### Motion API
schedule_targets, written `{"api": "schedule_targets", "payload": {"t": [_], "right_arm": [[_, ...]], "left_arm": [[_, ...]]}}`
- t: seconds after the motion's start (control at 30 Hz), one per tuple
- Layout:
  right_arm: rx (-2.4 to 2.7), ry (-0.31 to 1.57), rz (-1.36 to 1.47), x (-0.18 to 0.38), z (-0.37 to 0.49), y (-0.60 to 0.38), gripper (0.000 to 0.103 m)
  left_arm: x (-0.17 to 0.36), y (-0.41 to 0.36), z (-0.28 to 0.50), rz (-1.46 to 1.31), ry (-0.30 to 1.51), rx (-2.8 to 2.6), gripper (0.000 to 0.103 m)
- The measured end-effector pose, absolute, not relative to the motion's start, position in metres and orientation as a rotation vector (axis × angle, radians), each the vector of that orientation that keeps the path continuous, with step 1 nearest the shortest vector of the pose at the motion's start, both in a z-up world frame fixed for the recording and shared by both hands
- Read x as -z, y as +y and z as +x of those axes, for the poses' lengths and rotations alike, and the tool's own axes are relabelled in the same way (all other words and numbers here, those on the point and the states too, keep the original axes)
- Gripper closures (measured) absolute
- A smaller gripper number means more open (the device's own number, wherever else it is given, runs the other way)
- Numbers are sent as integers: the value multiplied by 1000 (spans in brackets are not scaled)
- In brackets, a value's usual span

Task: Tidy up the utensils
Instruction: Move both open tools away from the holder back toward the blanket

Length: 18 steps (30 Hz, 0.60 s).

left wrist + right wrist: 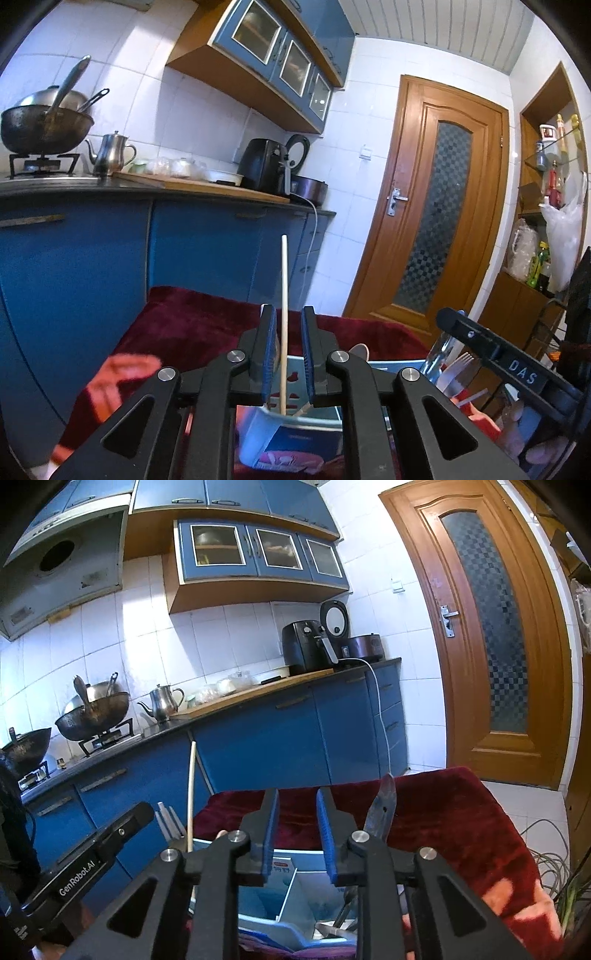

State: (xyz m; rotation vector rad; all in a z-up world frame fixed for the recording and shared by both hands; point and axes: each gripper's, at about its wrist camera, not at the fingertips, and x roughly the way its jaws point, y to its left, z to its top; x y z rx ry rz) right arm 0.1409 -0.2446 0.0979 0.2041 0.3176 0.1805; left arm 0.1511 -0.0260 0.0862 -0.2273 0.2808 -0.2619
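A blue-and-white utensil box with compartments sits on a dark red velvet cloth. A pale wooden chopstick stands upright in the box, between the open jaws of my left gripper without touching them. My right gripper is open and empty above the box. A metal knife stands up in the box's right compartment. White plastic forks stand at the right in the left wrist view. The chopstick and grey utensil handles show left of the right gripper.
Blue kitchen cabinets and a worktop with a wok, a kettle and an air fryer lie behind. A wooden door is at the right. Cables lie on the floor right of the cloth.
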Motion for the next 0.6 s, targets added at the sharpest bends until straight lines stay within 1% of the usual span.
{"api": "schedule_targets", "payload": {"t": [0.27,0.4,0.6], "right_arm": [[-173,338,230,-106,117,-252,76],[-149,352,252,-104,104,-260,71],[-125,370,250,-97,90,-272,70]], "left_arm": [[-99,-25,154,-201,304,268,88],[-107,-28,170,-168,326,269,85],[-116,-33,204,-147,371,268,84]]}}
